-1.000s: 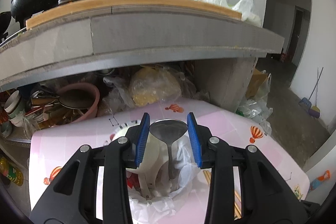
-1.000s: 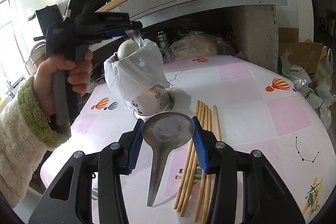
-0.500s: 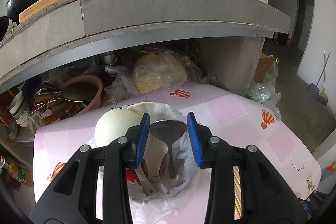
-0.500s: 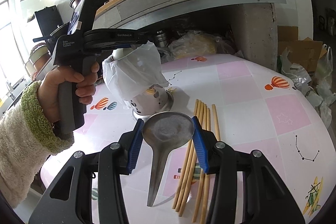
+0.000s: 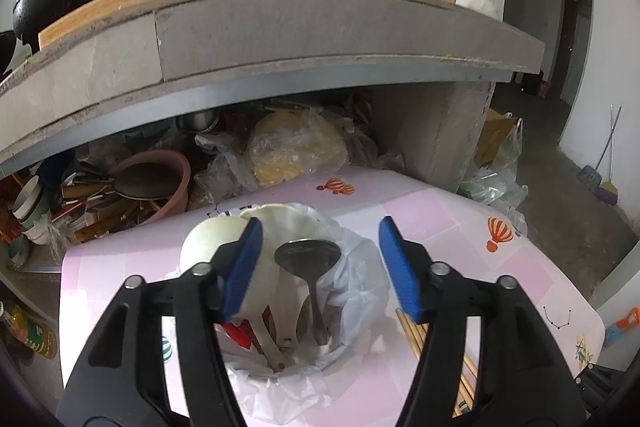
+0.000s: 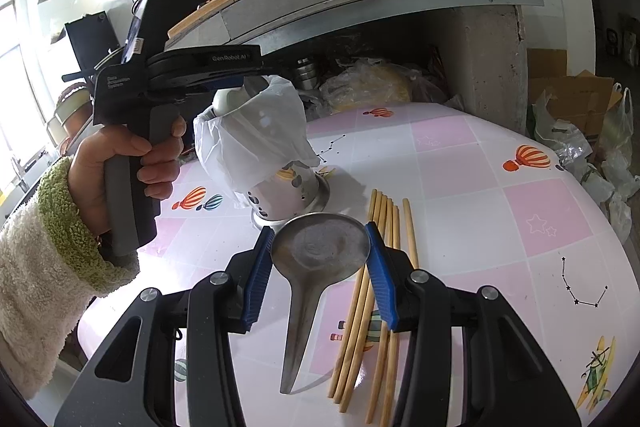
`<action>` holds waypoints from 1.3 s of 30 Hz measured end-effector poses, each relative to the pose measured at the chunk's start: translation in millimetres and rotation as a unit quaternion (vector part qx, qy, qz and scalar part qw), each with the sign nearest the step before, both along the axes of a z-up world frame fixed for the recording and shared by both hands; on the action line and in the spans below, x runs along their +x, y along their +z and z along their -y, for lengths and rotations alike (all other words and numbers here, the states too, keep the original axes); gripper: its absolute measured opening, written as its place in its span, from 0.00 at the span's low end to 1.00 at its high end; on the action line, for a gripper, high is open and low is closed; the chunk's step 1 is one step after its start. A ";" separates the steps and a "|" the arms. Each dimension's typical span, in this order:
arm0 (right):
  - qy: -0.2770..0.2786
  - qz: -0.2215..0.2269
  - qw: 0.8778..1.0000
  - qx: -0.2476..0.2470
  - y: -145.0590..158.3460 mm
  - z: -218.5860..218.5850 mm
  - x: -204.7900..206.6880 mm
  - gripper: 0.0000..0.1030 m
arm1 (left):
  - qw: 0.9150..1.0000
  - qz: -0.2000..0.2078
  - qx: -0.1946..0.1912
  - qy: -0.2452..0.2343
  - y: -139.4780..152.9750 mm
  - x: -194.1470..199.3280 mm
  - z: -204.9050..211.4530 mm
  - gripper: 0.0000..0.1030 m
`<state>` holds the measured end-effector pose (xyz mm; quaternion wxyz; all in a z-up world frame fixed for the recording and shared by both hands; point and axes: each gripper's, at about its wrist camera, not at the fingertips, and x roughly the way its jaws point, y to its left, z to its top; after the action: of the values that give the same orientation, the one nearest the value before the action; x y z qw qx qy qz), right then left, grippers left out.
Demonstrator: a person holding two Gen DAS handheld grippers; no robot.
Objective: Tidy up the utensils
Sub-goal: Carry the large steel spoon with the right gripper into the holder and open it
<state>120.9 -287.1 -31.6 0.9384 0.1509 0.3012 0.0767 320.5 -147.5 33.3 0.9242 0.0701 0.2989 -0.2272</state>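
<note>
Daylight floods in from a window [image 6: 12, 75] at the left of the right wrist view, blown out to white, and throws glare across the glossy counter [image 6: 460, 187] near the sleeve [image 6: 48, 259]. The recess under the shelf [image 5: 280, 39] lies in dim shadow. Both views are sharp in the centre, with straight edges bowing and corners vignetted black.

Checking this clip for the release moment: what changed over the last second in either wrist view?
The left gripper let go of its metal spoon: the jaws are opening, pads clear of the bowl, and the spoon now stands in the bag-lined holder. The right gripper stayed shut on the other spoon; the chopsticks did not move.
</note>
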 end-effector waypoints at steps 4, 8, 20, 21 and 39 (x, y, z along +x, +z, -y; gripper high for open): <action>-0.001 0.001 1.000 -0.001 0.7 -0.4 -1.6 0.43 | 1.000 0.007 -0.009 -0.001 6.0 -3.2 -2.6 0.62; -0.004 0.006 1.000 -0.002 4.3 0.4 -3.0 0.43 | 0.999 0.017 -0.042 0.009 22.5 -12.2 -20.2 0.67; 0.015 0.092 0.996 -0.006 78.2 19.2 20.6 0.43 | 0.991 0.019 -0.085 0.098 32.3 -81.2 -128.9 0.80; 0.017 0.102 0.995 -0.007 87.2 19.8 24.2 0.43 | 0.990 0.015 -0.087 0.108 28.1 -89.0 -138.9 0.81; 0.089 0.211 0.971 -0.067 182.9 -44.8 146.7 0.43 | 0.963 -0.030 -0.099 0.249 -31.9 -173.1 -265.0 0.81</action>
<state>267.6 -242.3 151.3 0.9783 0.0404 0.1131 0.1690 147.4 117.5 1.4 0.9443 -0.1057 0.3109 -0.0203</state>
